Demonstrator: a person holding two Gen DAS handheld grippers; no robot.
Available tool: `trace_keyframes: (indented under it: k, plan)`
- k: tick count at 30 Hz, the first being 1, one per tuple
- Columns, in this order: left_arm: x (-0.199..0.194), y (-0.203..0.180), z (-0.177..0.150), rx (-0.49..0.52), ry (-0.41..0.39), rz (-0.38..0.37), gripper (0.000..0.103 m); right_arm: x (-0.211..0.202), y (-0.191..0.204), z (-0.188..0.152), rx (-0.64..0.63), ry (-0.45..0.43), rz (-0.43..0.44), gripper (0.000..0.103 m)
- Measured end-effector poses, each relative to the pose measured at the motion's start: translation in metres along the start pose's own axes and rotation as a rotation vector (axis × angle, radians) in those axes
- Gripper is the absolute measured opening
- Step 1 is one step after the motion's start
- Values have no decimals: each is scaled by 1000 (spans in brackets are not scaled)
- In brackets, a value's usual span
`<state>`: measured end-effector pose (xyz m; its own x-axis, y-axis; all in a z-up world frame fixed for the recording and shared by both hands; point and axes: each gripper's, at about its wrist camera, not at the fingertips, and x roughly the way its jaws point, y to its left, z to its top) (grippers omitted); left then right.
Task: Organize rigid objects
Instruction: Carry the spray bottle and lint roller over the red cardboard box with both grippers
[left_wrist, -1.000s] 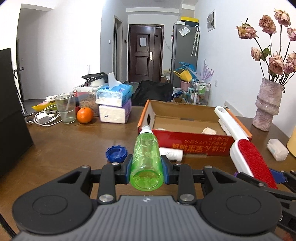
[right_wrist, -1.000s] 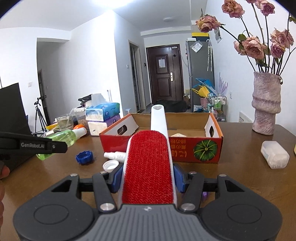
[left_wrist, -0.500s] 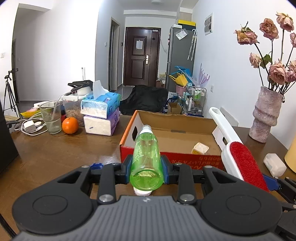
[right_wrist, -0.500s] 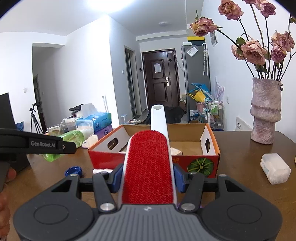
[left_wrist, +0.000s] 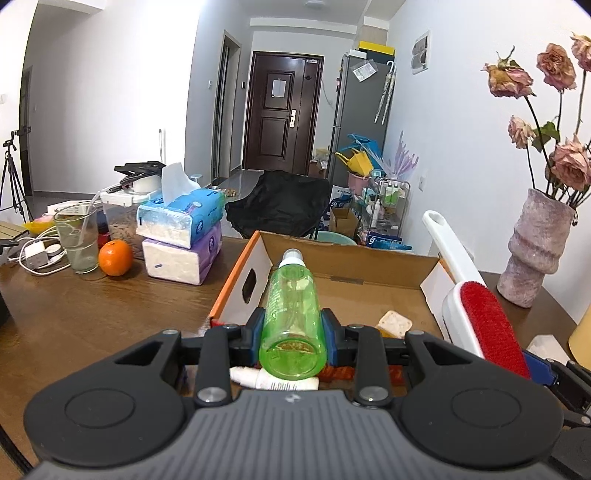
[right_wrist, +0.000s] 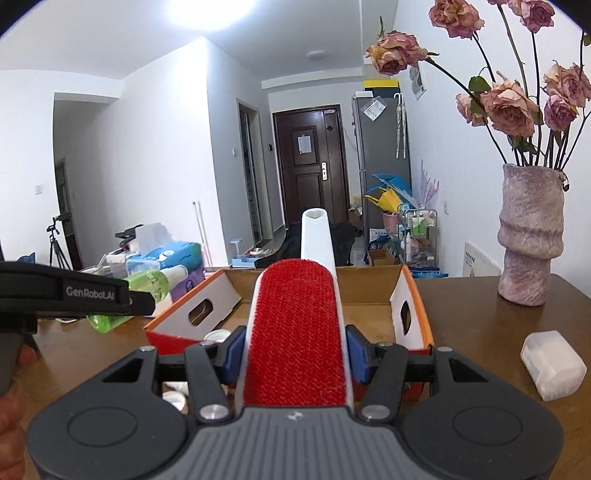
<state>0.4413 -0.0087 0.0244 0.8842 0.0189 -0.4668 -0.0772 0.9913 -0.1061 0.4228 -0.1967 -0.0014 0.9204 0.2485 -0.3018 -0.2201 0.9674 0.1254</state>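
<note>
My left gripper (left_wrist: 291, 332) is shut on a green plastic bottle (left_wrist: 291, 314) with a white cap, held over the near left edge of the open cardboard box (left_wrist: 343, 258). My right gripper (right_wrist: 295, 350) is shut on a red-and-white lint brush (right_wrist: 297, 328), its white handle pointing over the box (right_wrist: 369, 306). The brush also shows in the left wrist view (left_wrist: 480, 321), at the box's right side. The bottle shows in the right wrist view (right_wrist: 147, 291) at left. A cream square object (left_wrist: 394, 322) lies inside the box. A small white bottle (left_wrist: 273, 380) lies below my left gripper.
Stacked tissue packs (left_wrist: 181, 236), an orange (left_wrist: 115, 257), a glass (left_wrist: 77, 240) and cables stand at the table's back left. A pink vase (right_wrist: 530, 236) of dried roses stands at the right. A white container (right_wrist: 552, 363) lies right of the box. White lids (right_wrist: 173, 393) lie before the box.
Both grippers have moved forward and up toward the box with their objects. The green bottle now hangs over the box's near edge and the brush handle reaches over it.
</note>
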Motion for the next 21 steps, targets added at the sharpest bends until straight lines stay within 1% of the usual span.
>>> trace_keyframes:
  k: [21]
  plan:
    - [61, -10, 33, -12, -7, -5, 32, 58, -24, 32, 1, -11, -29, 55]
